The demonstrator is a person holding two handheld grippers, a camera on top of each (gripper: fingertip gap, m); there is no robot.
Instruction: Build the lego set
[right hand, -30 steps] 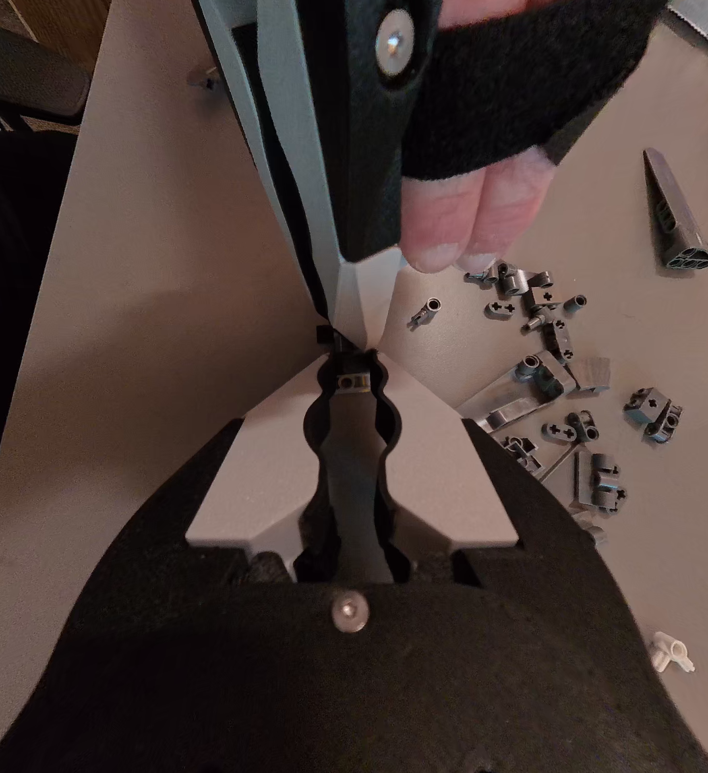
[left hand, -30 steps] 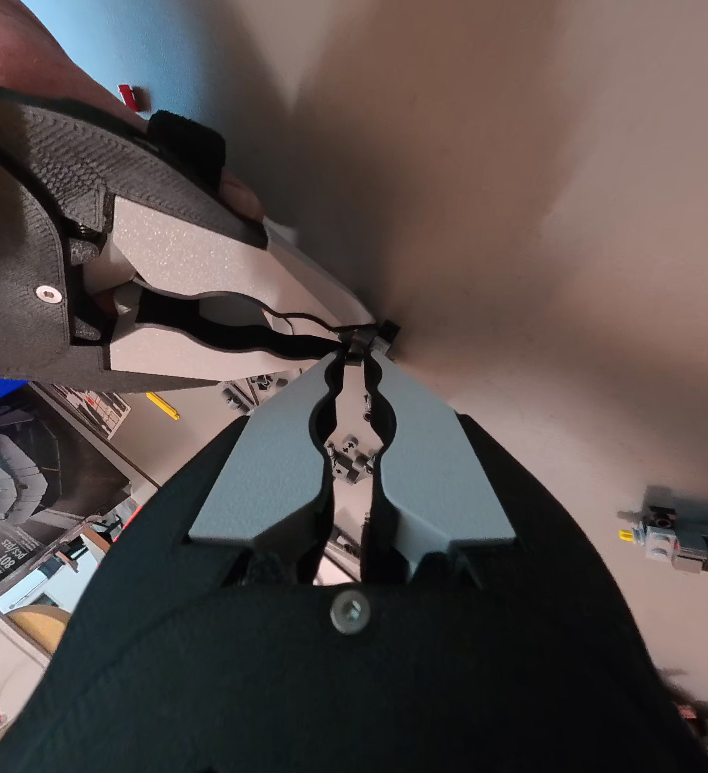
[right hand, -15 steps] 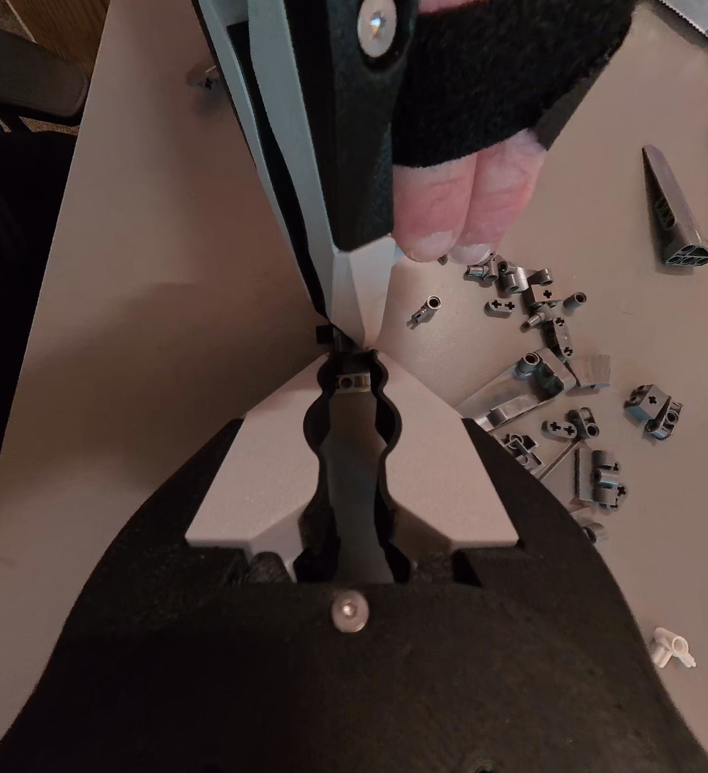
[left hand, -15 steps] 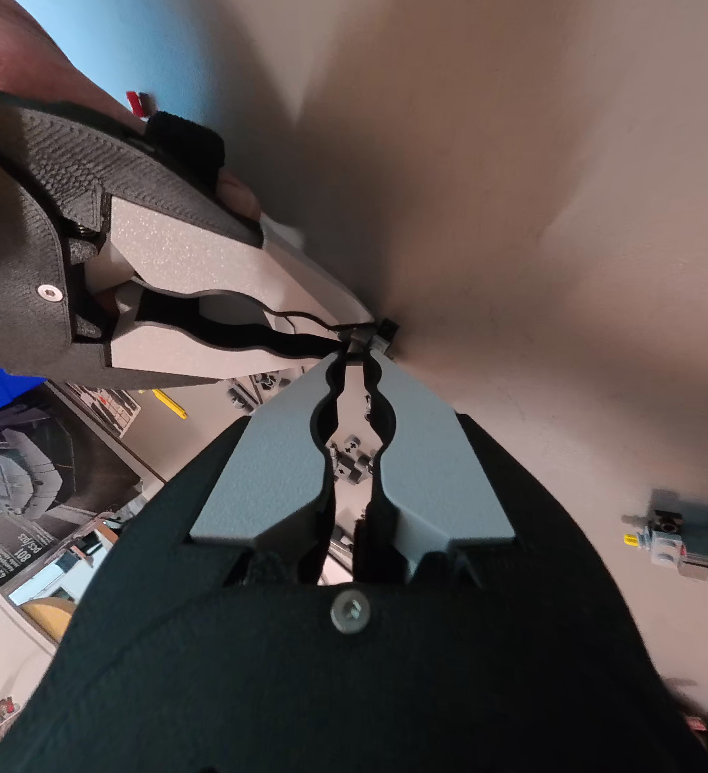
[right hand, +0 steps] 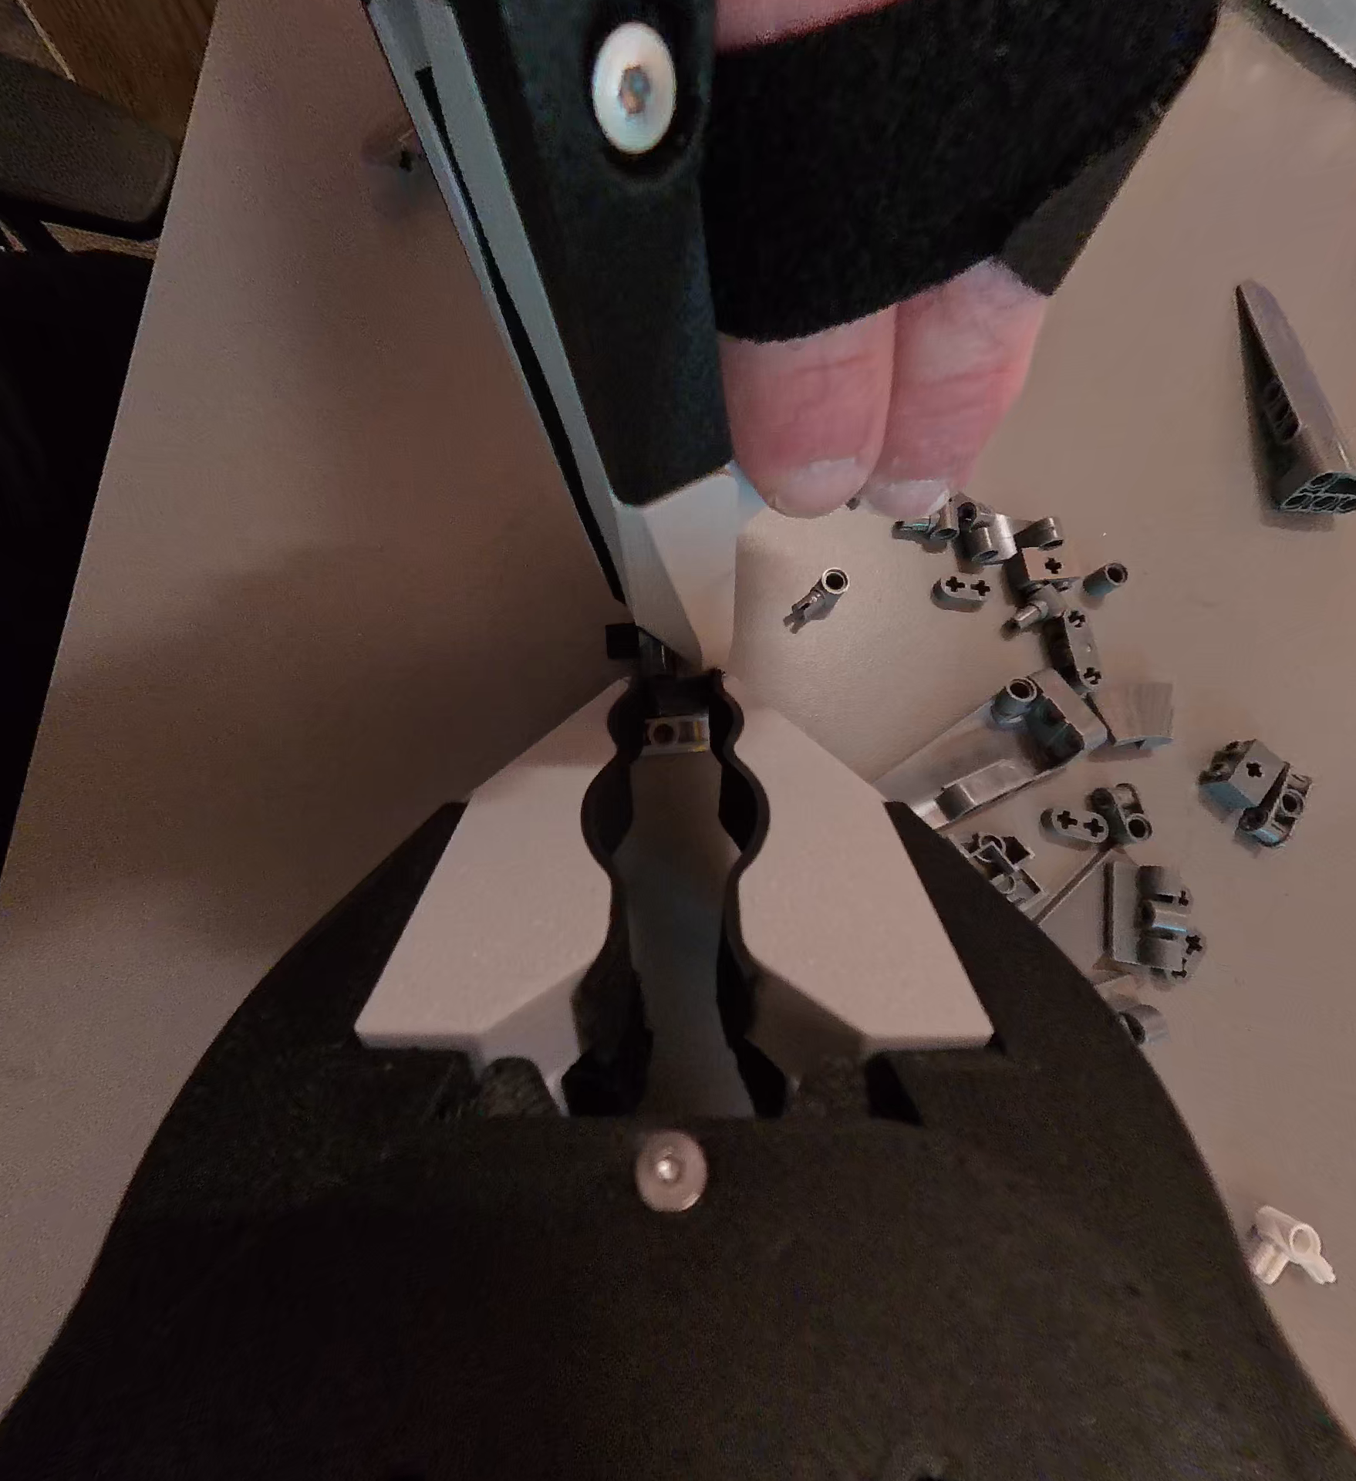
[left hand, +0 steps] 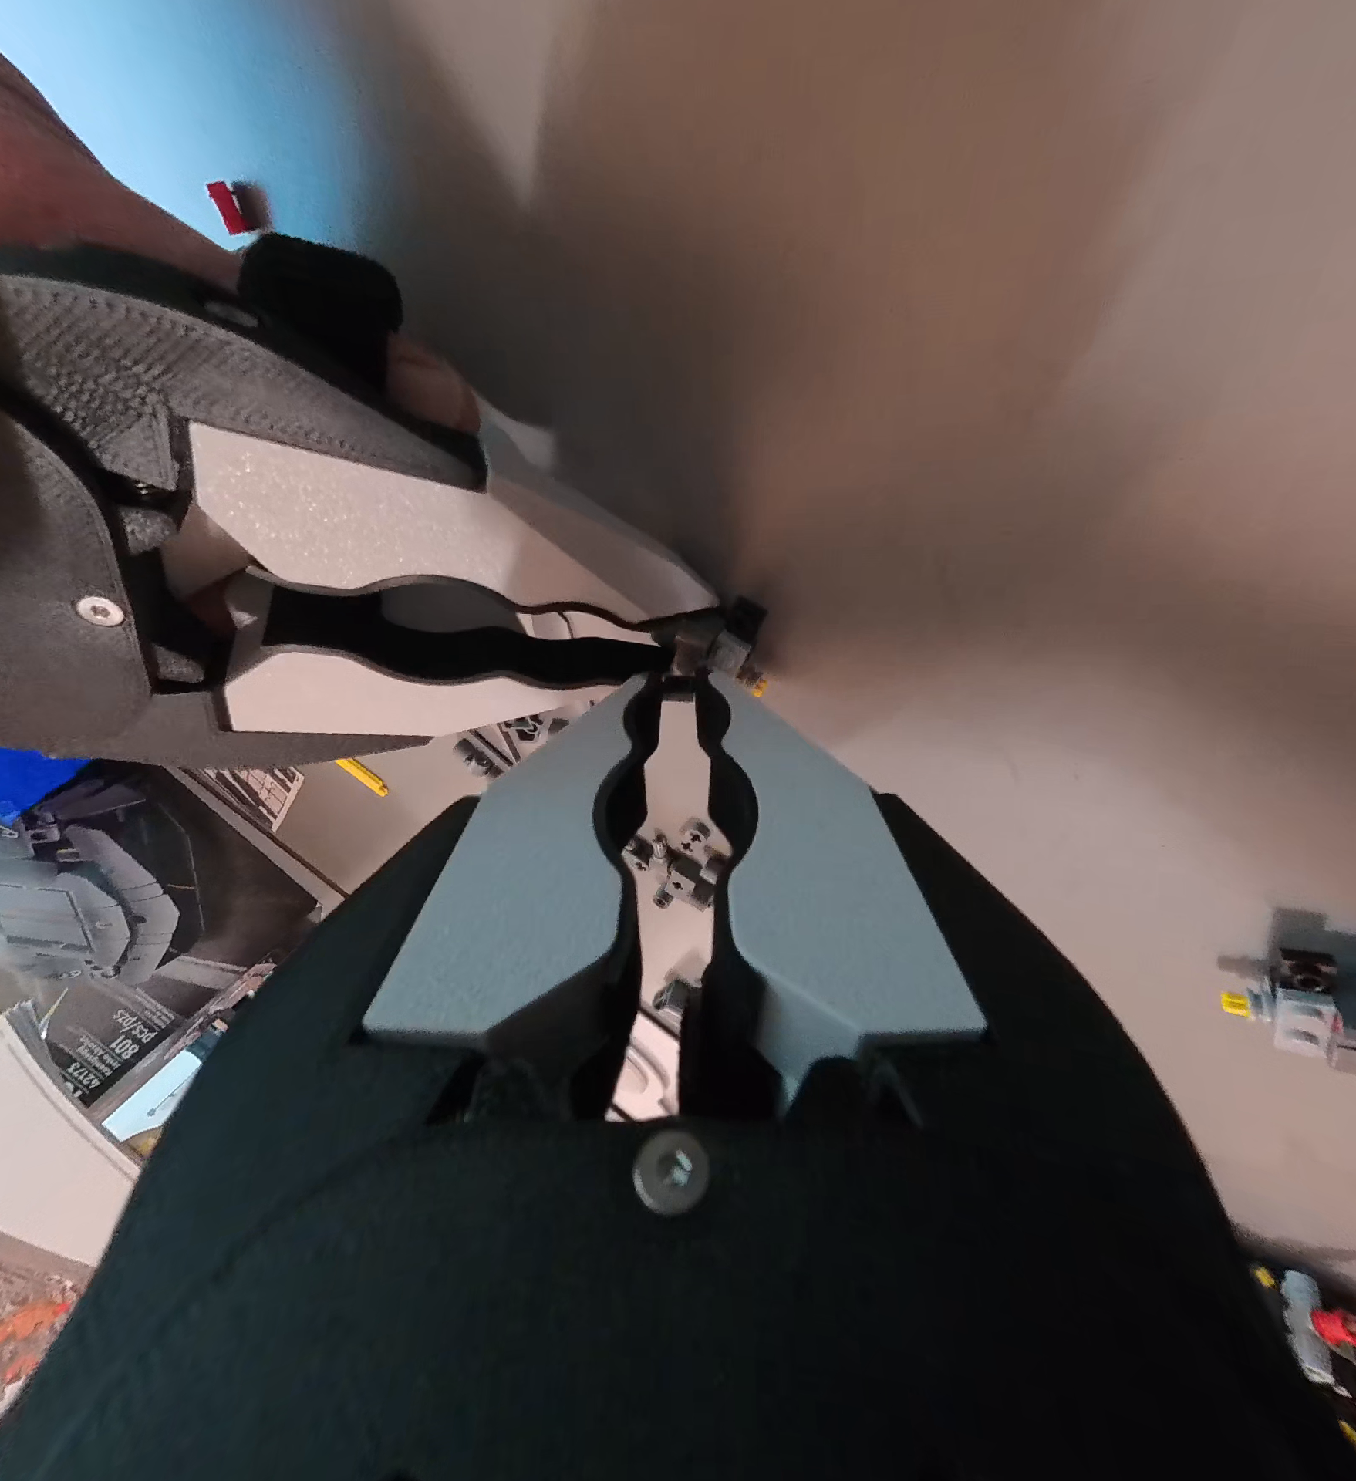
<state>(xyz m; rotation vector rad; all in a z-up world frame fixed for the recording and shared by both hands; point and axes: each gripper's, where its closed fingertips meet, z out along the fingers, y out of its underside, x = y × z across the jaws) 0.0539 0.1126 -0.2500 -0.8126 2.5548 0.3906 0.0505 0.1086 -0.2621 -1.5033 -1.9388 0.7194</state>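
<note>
Little has shifted since the earlier frames: both grippers stay tip to tip, left view slightly tilted. Right gripper (right hand: 679, 705) jaws are clamped on a small light-grey plastic building brick with a round hole (right hand: 676, 733). Left gripper (left hand: 679, 681) jaws are nearly together, pinching a thin dark piece (left hand: 679, 679) at the same small assembly; what it is, cannot tell. Black stud (right hand: 620, 641) sticks out just beyond the tips. Loose dark-grey plastic connector parts (right hand: 1059, 721) lie on the beige surface (right hand: 338, 561) right of the right jaws.
</note>
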